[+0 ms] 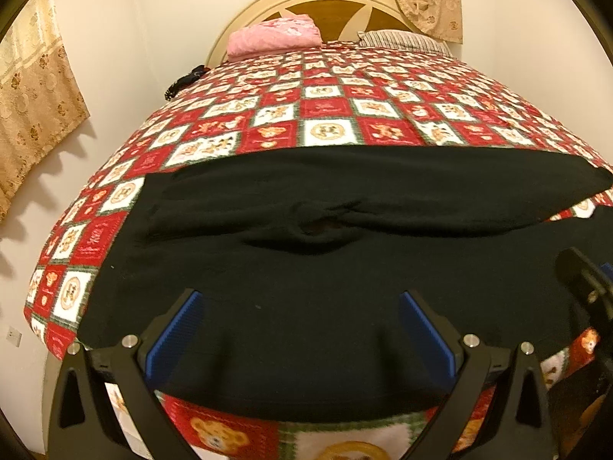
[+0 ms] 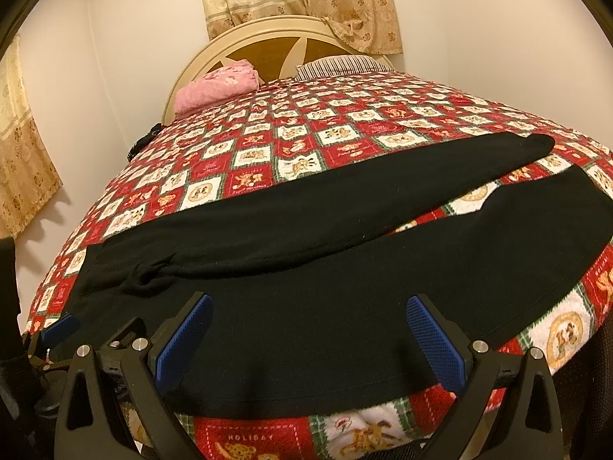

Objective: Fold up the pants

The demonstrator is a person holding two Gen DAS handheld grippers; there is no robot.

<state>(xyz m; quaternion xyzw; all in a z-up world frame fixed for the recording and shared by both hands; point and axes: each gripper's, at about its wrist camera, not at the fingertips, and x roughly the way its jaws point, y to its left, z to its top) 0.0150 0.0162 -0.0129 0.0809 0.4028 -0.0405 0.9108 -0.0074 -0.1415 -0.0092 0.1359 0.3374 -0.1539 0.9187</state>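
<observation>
Nearest, the left hand-held gripper [image 1: 300,329] and the right hand-held gripper [image 2: 309,335] both hover with jaws spread wide, grasping nothing, over the near edge of the black pants [image 2: 306,268]. These lie flat across the bed's patchwork quilt [image 2: 306,134], legs splayed rightward. Beyond, a pink blanket [image 1: 274,34] sits by the headboard [image 1: 329,7].

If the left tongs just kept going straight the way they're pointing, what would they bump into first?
Most likely the black pants spread on the quilt: the open left tongs already straddle the near edge. Exact height above the cloth is unclear.
</observation>
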